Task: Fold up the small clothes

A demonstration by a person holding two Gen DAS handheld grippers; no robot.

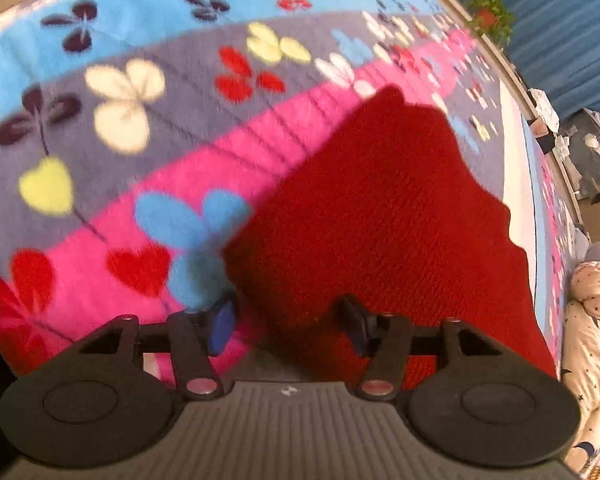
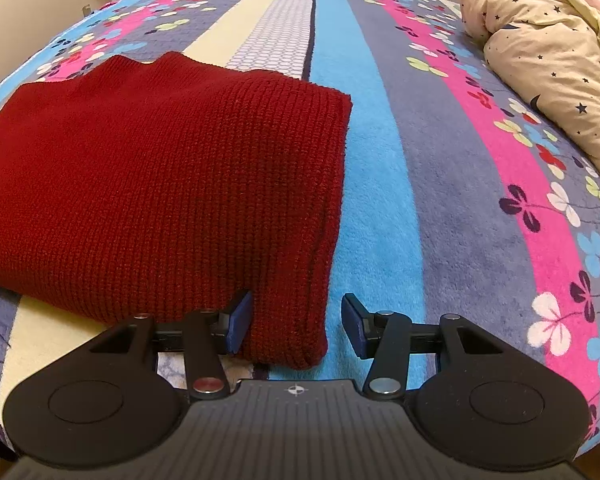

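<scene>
A dark red knitted garment is seen lying folded on a bed, its ribbed knit plainly shown in the right wrist view. A rounded fold is formed along its right side, and its near right corner is turned down into a thick, doubled edge. In the left wrist view the same garment is blurred; its far edge seems uneven, with one point raised, and its layers cannot be counted.
</scene>
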